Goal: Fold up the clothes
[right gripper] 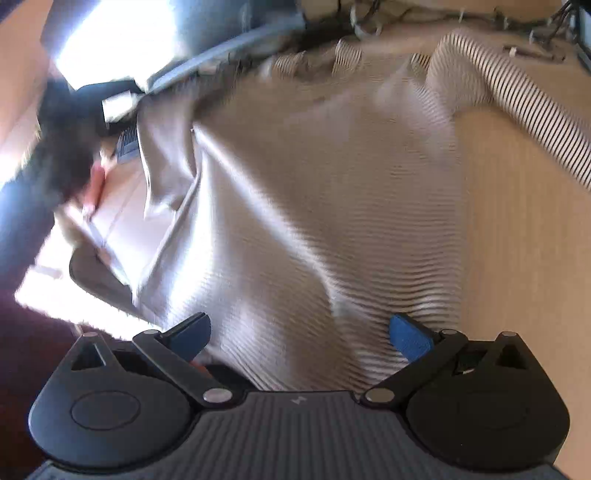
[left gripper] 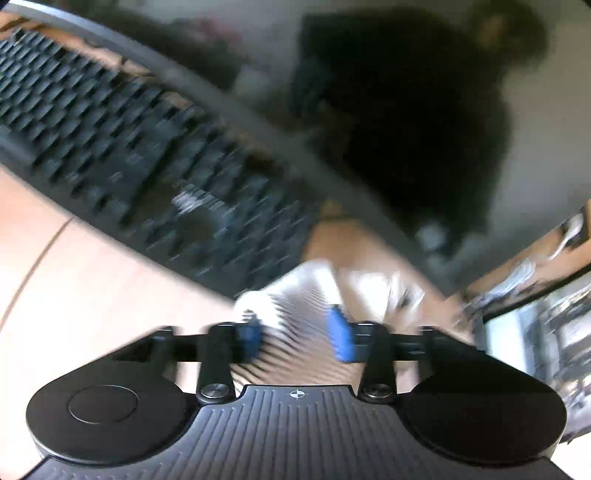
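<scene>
A white shirt with thin dark stripes (right gripper: 295, 184) lies spread on the light wooden table (right gripper: 517, 258), one sleeve (right gripper: 517, 103) trailing toward the far right. My right gripper (right gripper: 301, 334) hangs just over its near part, open wide, with the cloth under and between the blue pads (right gripper: 410, 338). In the blurred left wrist view a bunched piece of the striped cloth (left gripper: 295, 295) fills the gap of my left gripper (left gripper: 295, 336). Its blue pads (left gripper: 341, 336) stand well apart, with the cloth loose between them.
A dark gridded slab like a keyboard (left gripper: 110, 122) lies on the table (left gripper: 74, 277) beyond the left gripper. A person in dark clothes (left gripper: 406, 110) stands behind it. Cables (right gripper: 369, 22) clutter the far table edge; a dark sleeve (right gripper: 55, 155) is at left.
</scene>
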Motion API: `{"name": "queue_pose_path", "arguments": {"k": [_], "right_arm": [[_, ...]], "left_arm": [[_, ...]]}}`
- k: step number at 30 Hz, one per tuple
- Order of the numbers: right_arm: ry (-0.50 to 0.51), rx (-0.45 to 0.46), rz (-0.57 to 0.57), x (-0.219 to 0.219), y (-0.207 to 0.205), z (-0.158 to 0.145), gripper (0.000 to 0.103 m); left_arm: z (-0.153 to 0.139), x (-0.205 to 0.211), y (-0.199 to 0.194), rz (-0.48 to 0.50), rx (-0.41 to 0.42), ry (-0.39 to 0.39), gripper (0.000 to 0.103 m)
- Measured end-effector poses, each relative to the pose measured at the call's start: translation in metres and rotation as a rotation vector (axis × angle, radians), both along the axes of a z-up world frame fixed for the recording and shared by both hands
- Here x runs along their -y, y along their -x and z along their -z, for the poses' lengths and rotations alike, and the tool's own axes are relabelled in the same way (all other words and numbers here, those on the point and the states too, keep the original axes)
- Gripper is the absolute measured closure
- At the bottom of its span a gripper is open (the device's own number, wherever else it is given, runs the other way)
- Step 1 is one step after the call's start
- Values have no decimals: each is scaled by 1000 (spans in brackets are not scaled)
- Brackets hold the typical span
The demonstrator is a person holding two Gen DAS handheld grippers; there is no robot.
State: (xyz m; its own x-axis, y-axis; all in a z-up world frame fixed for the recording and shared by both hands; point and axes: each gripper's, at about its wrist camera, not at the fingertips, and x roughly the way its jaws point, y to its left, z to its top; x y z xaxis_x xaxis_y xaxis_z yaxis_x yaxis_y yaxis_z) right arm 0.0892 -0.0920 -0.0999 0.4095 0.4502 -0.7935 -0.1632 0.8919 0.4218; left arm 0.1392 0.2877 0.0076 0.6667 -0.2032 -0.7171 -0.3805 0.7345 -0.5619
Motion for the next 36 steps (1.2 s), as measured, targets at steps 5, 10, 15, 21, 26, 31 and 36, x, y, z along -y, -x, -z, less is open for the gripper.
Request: {"name": "queue_pose_path", "arguments": {"k": [5,10,15,21,26,31,36], "right_arm": [[81,213,162,22,-27,-44,19],[242,336,212,16,-89,-44,67],[373,338,184,-7,-149,-13,67],[373,202,264,27,-142,29,71],[359,181,333,28,-97,30,70],[256,291,526,27,-27,3,56],[263,257,896,66,40,-7,69]], "left_arm": [[-9,-25,33,-42,17,-17,7],[-35,-27,54,-41,56,-137,7],[-52,28,39,139,112,-206,5],[-27,105,11,356,103,-274,4],[0,165,2,502,192,-274,1],[25,203,4,595,260,-358,1],[58,204,19,587,200,-295,0]]}}
